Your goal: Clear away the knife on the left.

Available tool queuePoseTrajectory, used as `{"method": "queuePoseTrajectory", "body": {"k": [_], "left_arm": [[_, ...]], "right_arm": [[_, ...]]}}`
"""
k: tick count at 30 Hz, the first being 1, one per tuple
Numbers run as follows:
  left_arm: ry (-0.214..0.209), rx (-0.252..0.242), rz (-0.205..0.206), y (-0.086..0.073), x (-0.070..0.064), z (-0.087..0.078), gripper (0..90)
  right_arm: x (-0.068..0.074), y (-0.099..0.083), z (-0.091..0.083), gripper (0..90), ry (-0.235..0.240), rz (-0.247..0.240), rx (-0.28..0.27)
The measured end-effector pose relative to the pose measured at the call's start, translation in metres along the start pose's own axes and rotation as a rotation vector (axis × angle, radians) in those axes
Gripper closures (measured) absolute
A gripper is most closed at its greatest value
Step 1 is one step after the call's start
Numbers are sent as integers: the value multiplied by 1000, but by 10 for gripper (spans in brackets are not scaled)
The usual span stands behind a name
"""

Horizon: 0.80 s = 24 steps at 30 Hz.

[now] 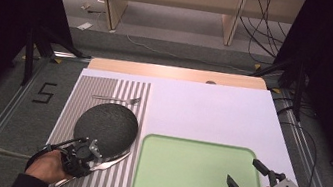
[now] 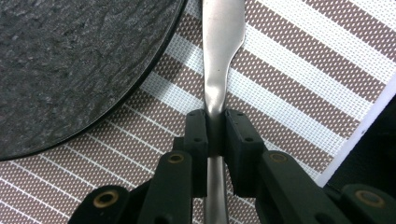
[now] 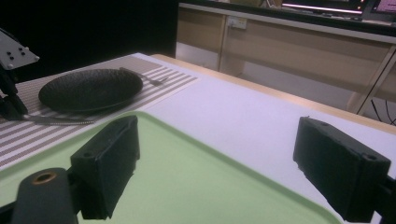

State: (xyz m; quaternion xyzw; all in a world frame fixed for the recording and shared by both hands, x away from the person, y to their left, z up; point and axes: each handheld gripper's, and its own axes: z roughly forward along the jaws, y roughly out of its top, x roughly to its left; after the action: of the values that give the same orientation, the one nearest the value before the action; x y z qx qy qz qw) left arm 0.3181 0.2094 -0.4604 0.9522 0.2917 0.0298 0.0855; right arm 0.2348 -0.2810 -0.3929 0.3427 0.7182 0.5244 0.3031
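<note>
A silver knife lies on the striped placemat, just right of the dark round plate. My left gripper is shut on the knife's handle near the blade. From above, that gripper sits at the placemat's front with the knife pointing right, toward the plate. My right gripper hovers open over the right part of the green tray. Nothing lies between its pads, and the tray is below them.
A fork lies on the placemat beyond the plate. A white sheet covers the table behind the tray. Black stands and cables flank the table. The right gripper view shows the plate and fork far left.
</note>
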Motion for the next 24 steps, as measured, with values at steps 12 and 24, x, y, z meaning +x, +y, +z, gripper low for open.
{"method": "queuePoseTrajectory", "body": {"k": [12,24], "left_arm": [[-81,-37,28,0,-3,-4,797],[-187,-192,-53,8,-9,-22,800]], "right_arm": [[-1,0,0,154,-2,3,1],[-1,0,0,155,-2,4,0]]}}
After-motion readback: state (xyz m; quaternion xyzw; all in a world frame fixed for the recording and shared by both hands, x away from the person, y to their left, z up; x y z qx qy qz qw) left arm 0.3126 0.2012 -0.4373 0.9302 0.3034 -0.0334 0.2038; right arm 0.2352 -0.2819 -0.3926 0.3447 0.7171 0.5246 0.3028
